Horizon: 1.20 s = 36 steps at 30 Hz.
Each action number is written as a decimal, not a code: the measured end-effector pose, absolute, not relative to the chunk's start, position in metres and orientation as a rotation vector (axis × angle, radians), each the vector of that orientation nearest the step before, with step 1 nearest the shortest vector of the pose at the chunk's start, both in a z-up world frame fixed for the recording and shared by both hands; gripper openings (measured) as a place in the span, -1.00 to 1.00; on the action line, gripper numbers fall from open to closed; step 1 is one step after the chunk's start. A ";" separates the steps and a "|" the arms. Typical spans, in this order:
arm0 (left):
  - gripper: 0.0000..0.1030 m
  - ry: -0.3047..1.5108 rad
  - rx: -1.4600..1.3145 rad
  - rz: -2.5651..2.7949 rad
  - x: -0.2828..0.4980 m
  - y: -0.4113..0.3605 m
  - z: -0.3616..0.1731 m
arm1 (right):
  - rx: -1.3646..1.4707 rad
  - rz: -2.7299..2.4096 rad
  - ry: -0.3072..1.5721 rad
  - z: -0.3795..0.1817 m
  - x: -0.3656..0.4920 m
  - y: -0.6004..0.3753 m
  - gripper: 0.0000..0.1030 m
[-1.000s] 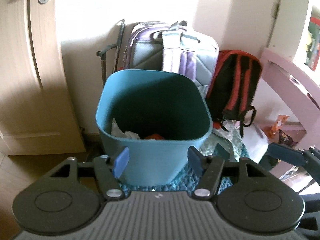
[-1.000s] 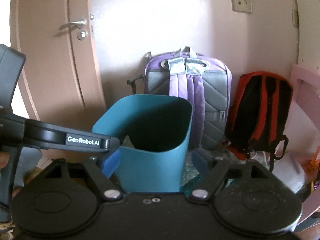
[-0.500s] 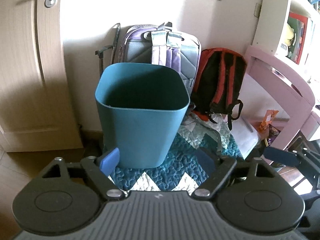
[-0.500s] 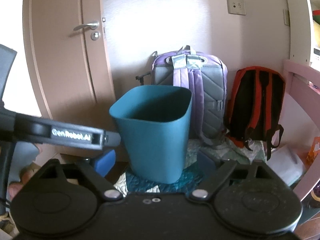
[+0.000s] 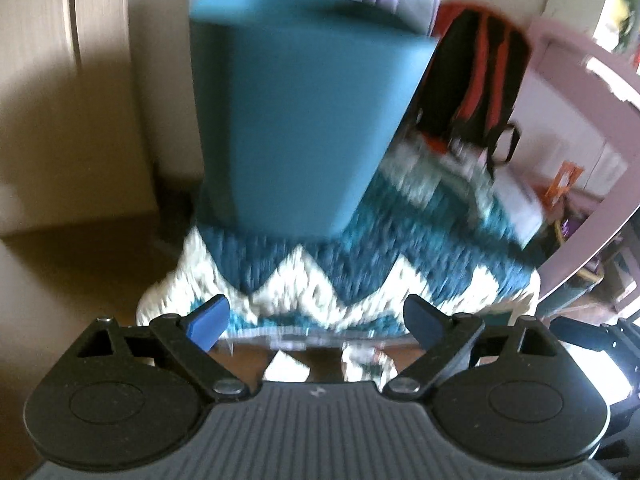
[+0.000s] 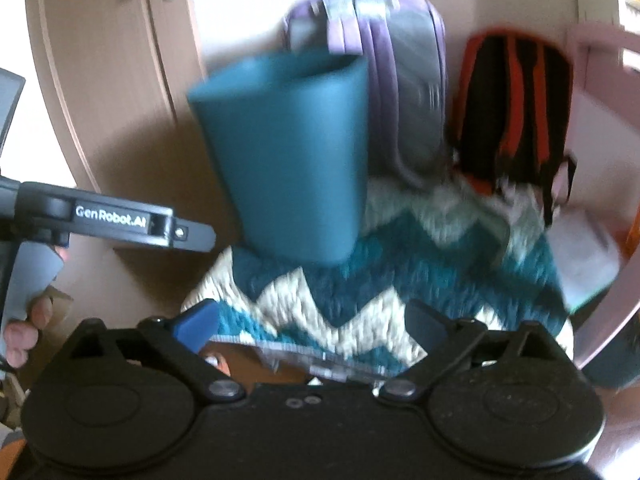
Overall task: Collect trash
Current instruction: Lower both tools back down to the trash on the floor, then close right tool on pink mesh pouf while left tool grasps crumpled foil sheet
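door (image 6: pixel 100 92) and pale wall (image 6: pixel 240 8) fill the back of the right wrist view; both views are motion-blurred.
pink furniture frame (image 5: pixel 580 92) runs down the right side of the left wrist view.
zigzag blanket (image 5: pixel 360 276), teal and white, is spread low in front of the wall; its near edge lies just above the gripper fingers in both views.
teal trash bin (image 5: pixel 304 120) stands upright on the blanket's far left part, rim up, interior not visible from this angle. no loose trash can be made out on the blanket; blur too strong to say more.
purple-grey backpack (image 6: pixel 392 80) leans upright against the wall directly behind the bin, its lower left part hidden by the bin.
black-and-orange backpack (image 6: pixel 516 108) stands just to the right of the purple one.
white flat item (image 6: pixel 588 252) lies at the blanket's right edge; cannot identify it.
left gripper (image 5: pixel 316 320): jaws opening, blue pads spread wide, nothing between them, only blanket edge behind.
right gripper (image 6: pixel 312 328): jaws opening, spread wide, nothing held. a clear strip crosses just in front of it; cannot tell what it is.
person's fingers (image 6: pixel 28 320) show at the left edge of the right wrist view, on the left gripper's handle.
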<state>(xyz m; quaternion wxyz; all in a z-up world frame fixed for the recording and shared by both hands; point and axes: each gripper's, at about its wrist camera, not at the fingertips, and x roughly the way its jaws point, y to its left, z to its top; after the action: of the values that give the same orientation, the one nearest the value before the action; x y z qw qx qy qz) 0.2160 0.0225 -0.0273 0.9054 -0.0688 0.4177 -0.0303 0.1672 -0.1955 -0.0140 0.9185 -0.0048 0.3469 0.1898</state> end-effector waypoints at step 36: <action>0.83 1.497 0.038 -0.028 0.374 0.000 -0.501 | 0.201 -0.138 1.680 -0.469 0.248 -0.261 0.70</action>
<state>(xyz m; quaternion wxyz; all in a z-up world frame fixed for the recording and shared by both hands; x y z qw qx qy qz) 0.3736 -0.0002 -0.5011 0.7326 0.0172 0.6803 -0.0127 0.2475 -0.2612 -0.4694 0.6608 0.0891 0.7428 -0.0609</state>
